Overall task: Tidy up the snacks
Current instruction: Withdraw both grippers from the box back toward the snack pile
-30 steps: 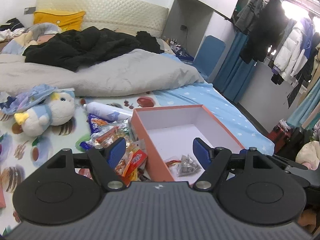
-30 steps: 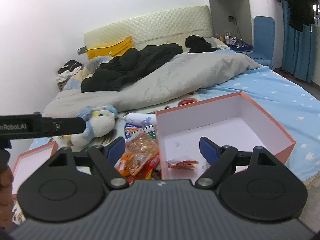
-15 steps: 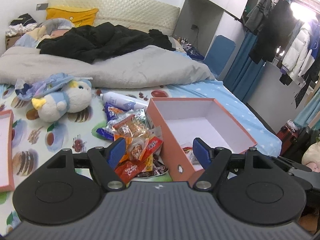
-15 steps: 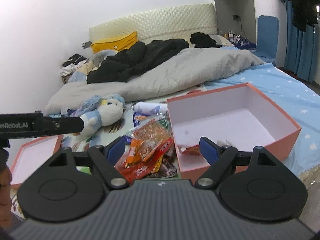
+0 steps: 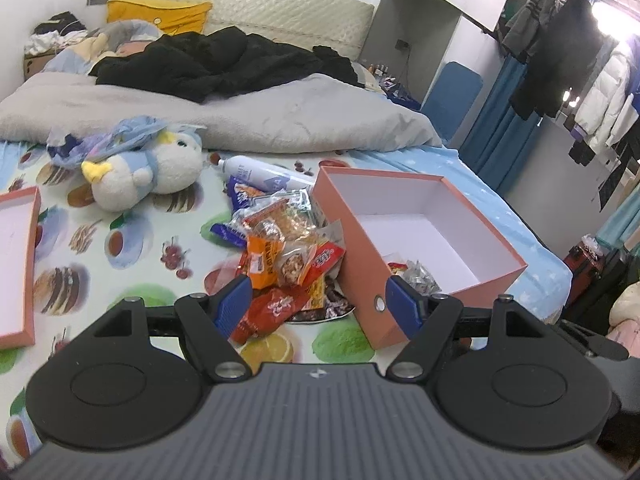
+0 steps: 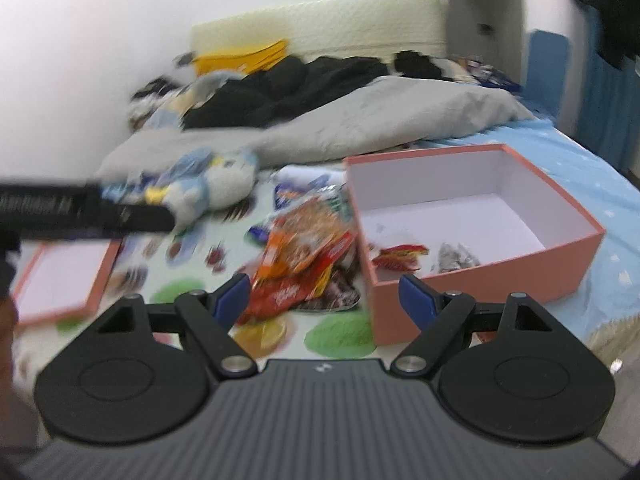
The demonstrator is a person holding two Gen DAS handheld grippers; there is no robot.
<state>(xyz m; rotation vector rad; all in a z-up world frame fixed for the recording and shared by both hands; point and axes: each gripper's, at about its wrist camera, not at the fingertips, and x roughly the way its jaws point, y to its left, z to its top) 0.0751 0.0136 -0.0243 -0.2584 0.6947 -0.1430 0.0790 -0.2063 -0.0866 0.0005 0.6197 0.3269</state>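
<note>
While snack pile [image 5: 288,256] lies ahead, left hand-held gripper [image 5: 318,304] gapes (empty).

Bed [image 5: 132,276]: snack pile [image 5: 288,256], box [image 5: 360,240], lid [image 5: 28,264], plush [image 5: 152,172]

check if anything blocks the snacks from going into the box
Only the box's near wall stands between the snack pile and its inside; the pile leans against it. The box is open on top, holding two packets.

Snack pile [image 5: 288,256] sits just left of the open box [image 5: 362,240]; two packets [image 5: 412,274] lie in its near corner. Plush toy [image 5: 148,172] far left, box lid [image 5: 20,264] at the left edge.
</note>
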